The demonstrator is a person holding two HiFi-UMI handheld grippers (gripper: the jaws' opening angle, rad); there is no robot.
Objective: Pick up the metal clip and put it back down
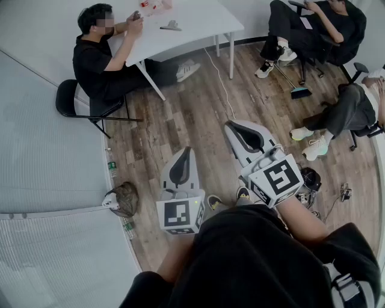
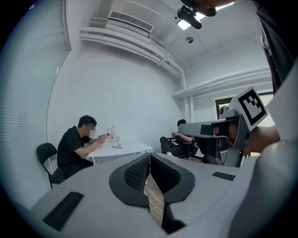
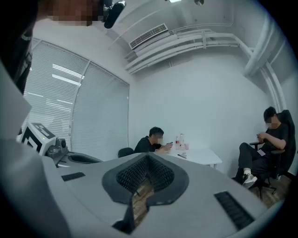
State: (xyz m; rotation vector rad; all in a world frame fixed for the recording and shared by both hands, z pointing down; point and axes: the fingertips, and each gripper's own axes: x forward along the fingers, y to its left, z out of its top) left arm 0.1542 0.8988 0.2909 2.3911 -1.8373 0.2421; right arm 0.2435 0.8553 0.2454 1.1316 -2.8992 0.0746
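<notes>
Standing on a wood floor [image 1: 192,114], a person holds the left gripper [image 1: 186,151] and right gripper [image 1: 232,125] side by side, each with its jaws pressed together on nothing. Ahead, a seated person [image 1: 99,54] leans on a white table [image 1: 204,27]. A small grey object [image 1: 171,25] lies there, too small to tell whether it is the metal clip. Two more seated people [image 1: 319,30] occupy the right side.

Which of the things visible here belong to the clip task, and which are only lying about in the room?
For the job:
- left gripper, shut, empty
- right gripper, shut, empty
- the metal clip itself cannot be made out in any view

Just lying about:
- white table
- black chair
- brown bag on the floor
- brush
- white cable
</notes>
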